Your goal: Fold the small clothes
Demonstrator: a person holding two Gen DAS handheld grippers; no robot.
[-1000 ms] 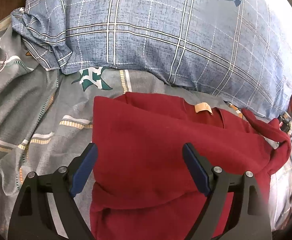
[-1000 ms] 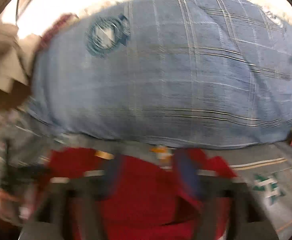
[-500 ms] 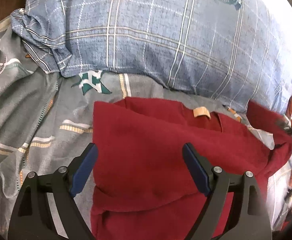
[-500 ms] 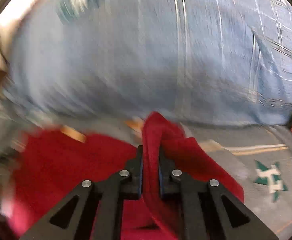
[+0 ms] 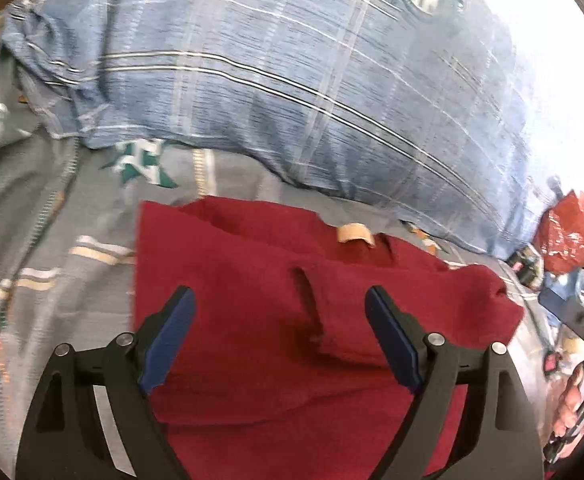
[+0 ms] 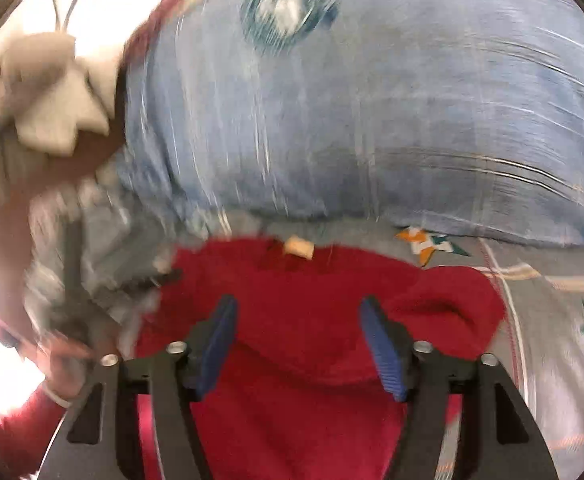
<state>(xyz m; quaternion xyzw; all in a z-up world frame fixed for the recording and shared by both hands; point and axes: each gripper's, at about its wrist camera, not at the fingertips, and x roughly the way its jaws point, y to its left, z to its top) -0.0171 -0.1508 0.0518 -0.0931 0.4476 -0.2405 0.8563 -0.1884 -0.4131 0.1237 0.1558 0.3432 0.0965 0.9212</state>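
A dark red top [image 5: 276,320] lies on the grey bedsheet [image 5: 52,240], collar with a tan label [image 5: 353,233] toward the pillow. Its right sleeve is folded in over the body [image 5: 479,296]. My left gripper [image 5: 280,308] is open and empty, hovering over the top's left half. In the right wrist view the same red top [image 6: 299,304] fills the lower middle, its label [image 6: 299,247] at the far edge. My right gripper [image 6: 297,314] is open and empty above it, with the folded sleeve [image 6: 451,300] to its right.
A large blue plaid pillow [image 5: 292,80] lies just beyond the top, also in the right wrist view [image 6: 371,120]. A red bag and small items [image 5: 563,236] sit at the far right. A pale cloth [image 6: 44,92] is at the upper left.
My right gripper, shut on the red sleeve half a second ago, has let it go and opened. The sleeve now lies folded over the top. My left gripper stayed open and shifted slightly.
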